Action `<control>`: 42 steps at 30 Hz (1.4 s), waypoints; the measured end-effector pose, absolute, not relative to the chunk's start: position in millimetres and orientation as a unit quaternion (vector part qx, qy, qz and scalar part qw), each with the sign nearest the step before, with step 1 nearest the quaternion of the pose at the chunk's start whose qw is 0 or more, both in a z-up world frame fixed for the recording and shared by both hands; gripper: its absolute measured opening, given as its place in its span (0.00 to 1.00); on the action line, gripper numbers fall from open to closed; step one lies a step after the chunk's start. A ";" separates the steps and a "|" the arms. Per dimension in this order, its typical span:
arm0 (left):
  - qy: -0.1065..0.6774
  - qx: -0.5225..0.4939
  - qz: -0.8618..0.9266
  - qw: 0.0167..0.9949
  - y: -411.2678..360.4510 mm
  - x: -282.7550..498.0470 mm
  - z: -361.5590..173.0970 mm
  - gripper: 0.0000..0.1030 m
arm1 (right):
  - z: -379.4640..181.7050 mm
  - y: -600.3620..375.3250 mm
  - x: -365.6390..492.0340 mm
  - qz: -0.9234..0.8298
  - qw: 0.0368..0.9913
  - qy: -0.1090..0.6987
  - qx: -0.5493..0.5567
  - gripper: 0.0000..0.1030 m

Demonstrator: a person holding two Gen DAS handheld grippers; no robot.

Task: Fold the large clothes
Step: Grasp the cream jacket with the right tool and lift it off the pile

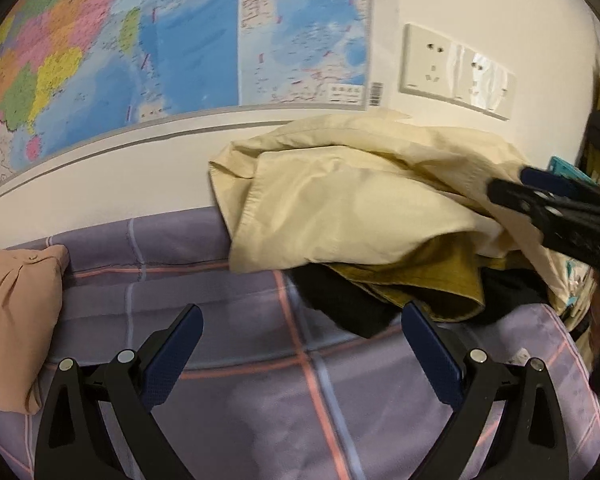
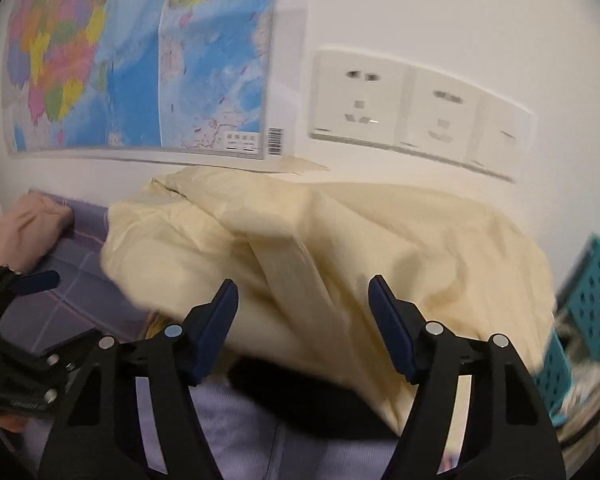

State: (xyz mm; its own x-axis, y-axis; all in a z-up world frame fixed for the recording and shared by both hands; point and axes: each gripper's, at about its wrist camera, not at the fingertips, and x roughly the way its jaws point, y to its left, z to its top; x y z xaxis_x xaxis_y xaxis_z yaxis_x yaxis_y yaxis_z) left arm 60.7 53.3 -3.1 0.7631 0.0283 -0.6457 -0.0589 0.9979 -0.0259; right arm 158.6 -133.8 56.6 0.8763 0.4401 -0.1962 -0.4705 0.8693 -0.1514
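1. The left gripper (image 1: 302, 318) has its fingers spread wide, gripping nothing, over the plaid bed sheet (image 1: 260, 380).
2. The cream garment (image 1: 340, 200) lies heaped ahead and right of them, atop olive and black clothes.
3. The right gripper (image 2: 303, 292) has its fingers parted around the cream garment (image 2: 320, 240), not clamped.

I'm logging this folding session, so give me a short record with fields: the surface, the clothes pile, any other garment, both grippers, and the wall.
surface: purple plaid bedsheet
pile: cream garment on top, over an olive garment and a black garment
other garment: peach garment at the left, apart from the pile
left gripper: open, above the sheet, holding nothing
right gripper: open, at the cream garment, not closed on it
wall: map, sockets
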 end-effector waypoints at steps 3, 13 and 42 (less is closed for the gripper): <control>0.350 -0.024 0.032 0.936 59.9 67.9 -7.2 0.93 | 61.6 -108.8 180.5 0.233 0.958 0.086 -0.144 0.65; 0.361 -0.014 0.046 0.931 72.3 84.8 -18.7 0.93 | 86.9 -112.1 185.8 0.261 0.948 0.077 -0.166 0.43; 0.201 -0.020 -0.173 0.964 19.4 46.6 21.6 0.93 | 234.0 -283.3 83.3 0.303 0.952 -0.047 0.018 0.02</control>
